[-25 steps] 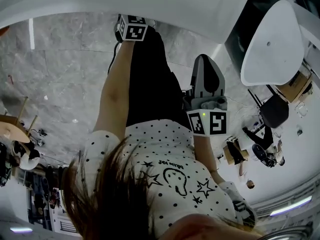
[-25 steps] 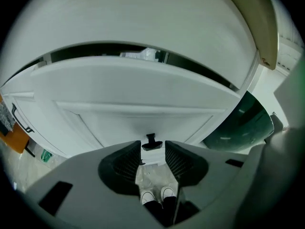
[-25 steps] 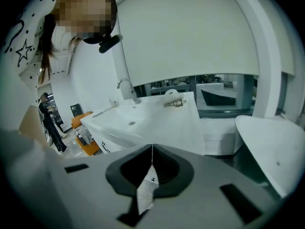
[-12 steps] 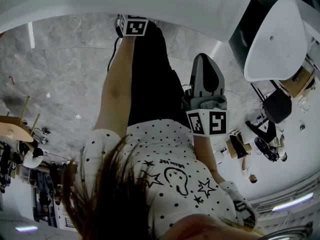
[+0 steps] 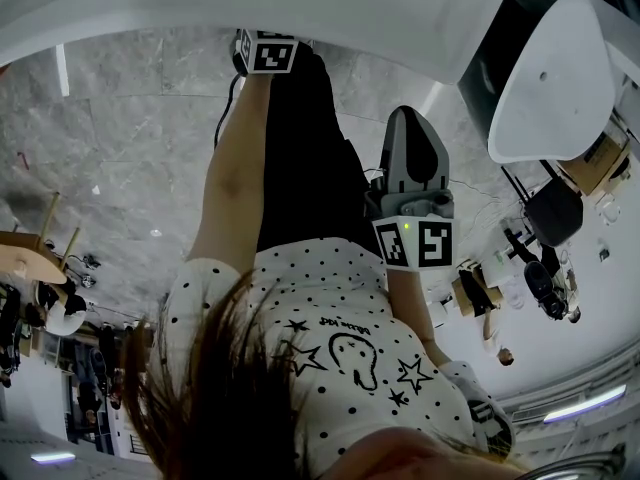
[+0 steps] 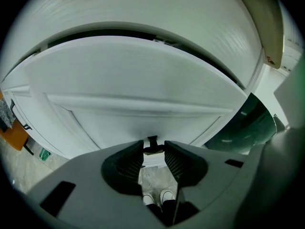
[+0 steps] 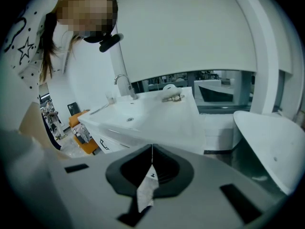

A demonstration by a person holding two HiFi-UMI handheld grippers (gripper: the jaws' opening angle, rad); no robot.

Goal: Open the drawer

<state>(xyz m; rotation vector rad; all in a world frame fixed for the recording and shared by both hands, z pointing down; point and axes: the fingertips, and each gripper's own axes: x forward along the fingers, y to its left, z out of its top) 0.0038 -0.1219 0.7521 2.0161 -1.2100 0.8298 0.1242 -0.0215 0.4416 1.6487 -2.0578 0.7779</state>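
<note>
In the left gripper view a white drawer front fills the picture, with a dark gap along its top edge. Its small black handle sits between the tips of my left gripper, whose jaws press on it from both sides. In the head view only the left gripper's marker cube shows, right under the white counter edge. My right gripper hangs away from the drawer beside the person's dark trousers. Its jaws are shut with nothing between them.
The person's arm and dotted shirt fill the middle of the head view above a grey marble floor. A white washbasin with a tap and a white rounded fixture show in the right gripper view.
The head view has shifted slightly. Both grippers stay about where they were, the left one still at the drawer front.
</note>
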